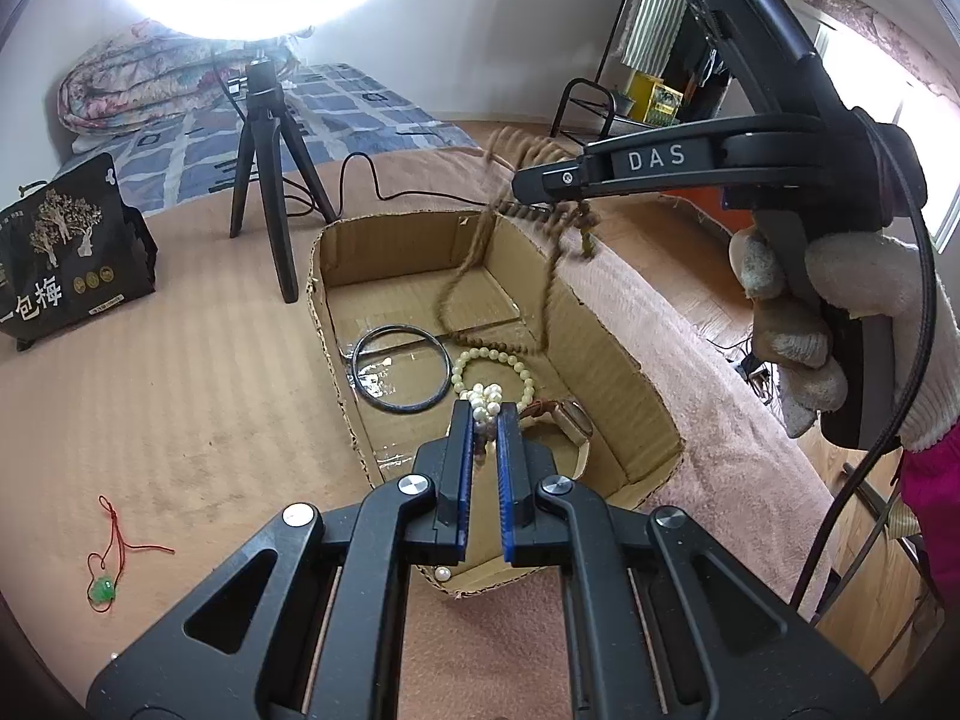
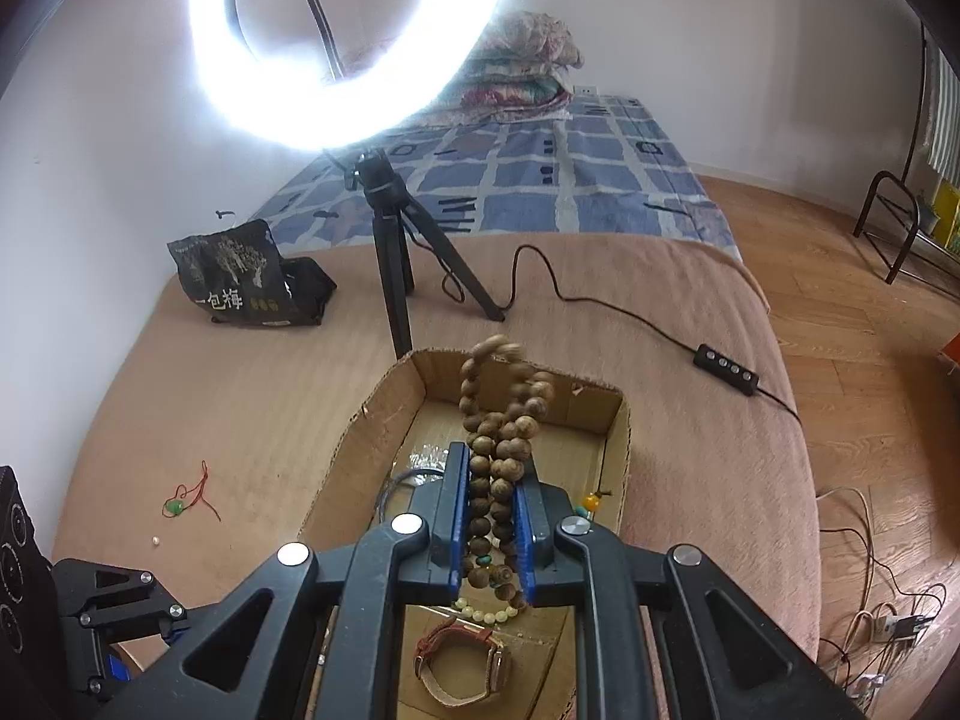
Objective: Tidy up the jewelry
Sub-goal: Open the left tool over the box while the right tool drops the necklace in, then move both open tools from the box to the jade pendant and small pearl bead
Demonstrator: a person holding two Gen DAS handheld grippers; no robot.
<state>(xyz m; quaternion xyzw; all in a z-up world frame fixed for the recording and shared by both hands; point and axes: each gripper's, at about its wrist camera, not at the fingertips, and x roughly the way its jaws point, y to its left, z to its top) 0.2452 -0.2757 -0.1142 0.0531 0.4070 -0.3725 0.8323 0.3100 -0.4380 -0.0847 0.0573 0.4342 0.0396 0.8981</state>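
Our left gripper [image 1: 485,414] pinches white pearls [image 1: 487,399]; our right gripper [image 2: 491,480] squeezes brown wooden beads [image 2: 501,450] above the open cardboard box's [image 2: 624,438] far edge.

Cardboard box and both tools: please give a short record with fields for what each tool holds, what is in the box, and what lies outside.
left tool: shut on pearl strand, above the box
right tool: shut on wooden bead string, which hangs over the box
cardboard box: dark bangle, pale bead bracelet, watch
outside box: green pendant on red cord, on the brown cover
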